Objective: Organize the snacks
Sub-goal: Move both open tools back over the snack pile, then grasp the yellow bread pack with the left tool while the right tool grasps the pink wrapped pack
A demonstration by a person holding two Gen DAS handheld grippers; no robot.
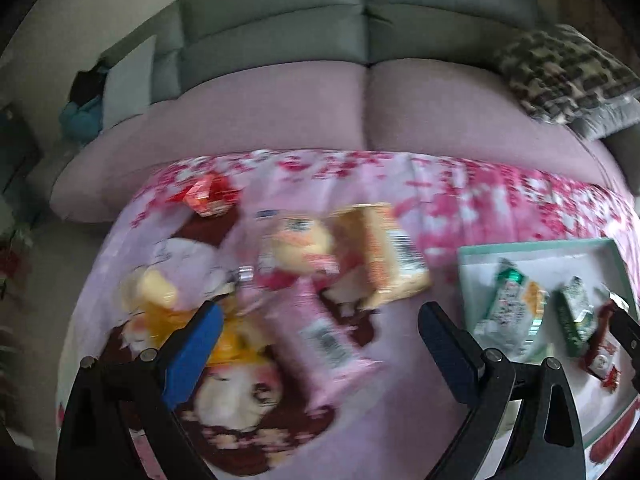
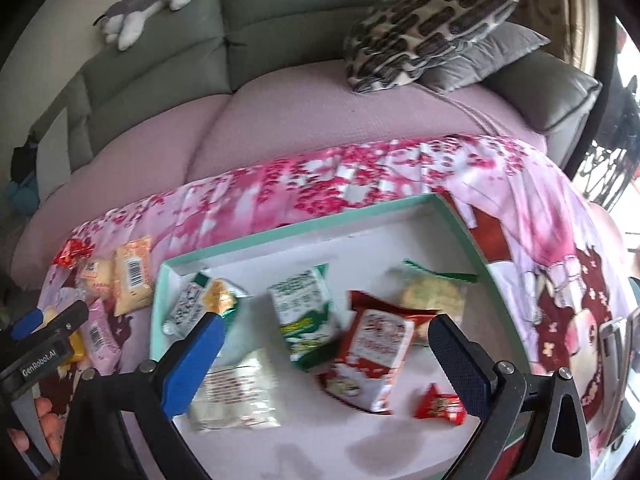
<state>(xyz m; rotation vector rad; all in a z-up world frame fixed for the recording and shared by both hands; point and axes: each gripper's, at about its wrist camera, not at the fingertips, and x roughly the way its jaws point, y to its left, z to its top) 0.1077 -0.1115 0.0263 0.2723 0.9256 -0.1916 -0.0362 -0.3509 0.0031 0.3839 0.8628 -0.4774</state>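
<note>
The left gripper (image 1: 320, 332) hangs over a pink cloth printed with flowers and cartoon figures (image 1: 460, 200), its jaws spread wide with nothing between them. Between and just beyond its jaws lies a long pale pink snack packet (image 1: 320, 340); farther ahead sit a clear packet of round cream biscuits (image 1: 298, 248) and, touching it, a tan packet with a barcode (image 1: 380, 256). By the blue-padded finger lies a yellow wrapper (image 1: 232, 340), and far ahead on that side a small red and orange packet (image 1: 208, 196). The right gripper (image 2: 326, 338) is also wide open and empty, poised over a shallow white box with a mint green rim (image 2: 304, 224). Between its jaws lie a red and white snack pack (image 2: 372, 360) and a green and white packet (image 2: 304, 316), overlapping at their edges. Under the blue finger rests a clear pack of pale biscuits (image 2: 236, 396); near the dark finger is a small red candy wrapper (image 2: 440, 404). Ahead are a clear bag of round crackers with a green top (image 2: 434, 292) and a silver and green packet (image 2: 204, 304). The view is blurred.
</note>
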